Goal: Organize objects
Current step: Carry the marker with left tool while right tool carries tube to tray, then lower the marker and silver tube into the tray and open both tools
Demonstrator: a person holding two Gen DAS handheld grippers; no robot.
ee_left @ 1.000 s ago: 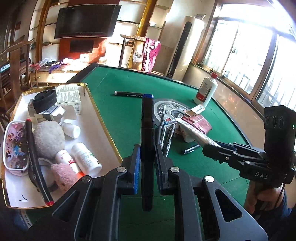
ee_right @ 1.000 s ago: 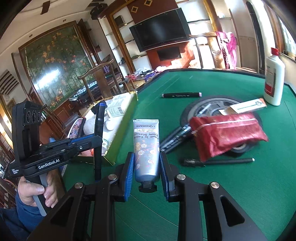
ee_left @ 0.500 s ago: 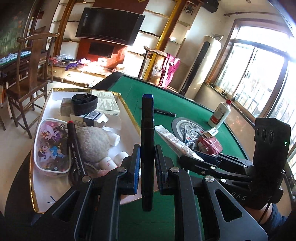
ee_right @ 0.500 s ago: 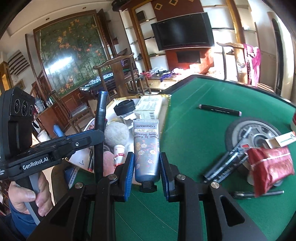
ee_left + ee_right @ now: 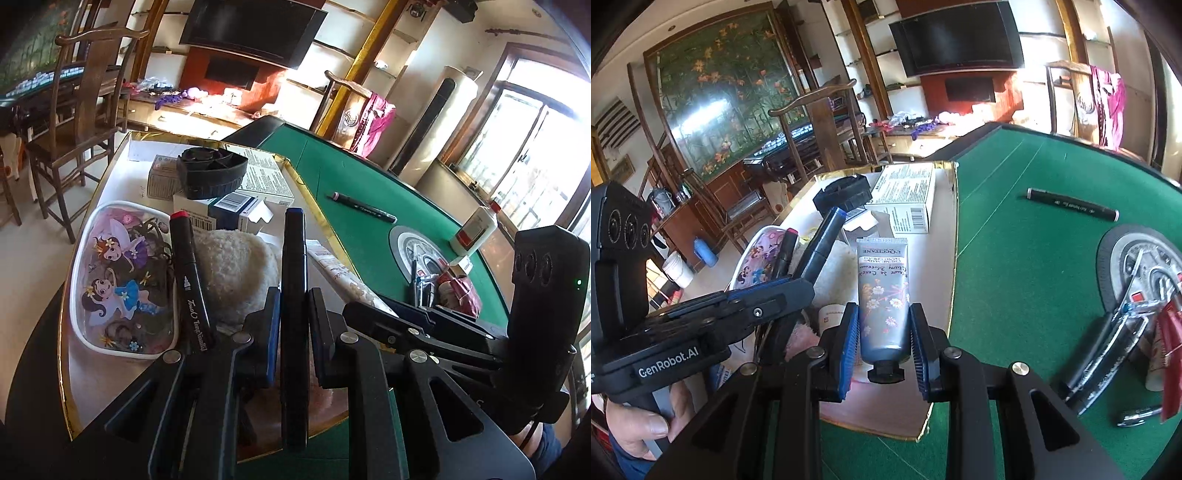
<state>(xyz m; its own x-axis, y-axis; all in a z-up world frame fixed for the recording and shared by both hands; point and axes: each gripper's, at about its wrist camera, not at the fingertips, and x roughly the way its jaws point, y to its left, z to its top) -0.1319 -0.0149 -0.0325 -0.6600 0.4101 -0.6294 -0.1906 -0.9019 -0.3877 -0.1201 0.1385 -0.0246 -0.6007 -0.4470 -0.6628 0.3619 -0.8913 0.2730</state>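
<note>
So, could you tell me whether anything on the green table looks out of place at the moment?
Yes: several pens and a red pouch lie heaped on the round centre disc, one black marker lies alone on the felt, and a white bottle stands apart, all outside the gold-rimmed tray.

Wall television [image 5: 251,31], wooden chair [image 5: 85,99], bright windows [image 5: 532,147].
</note>
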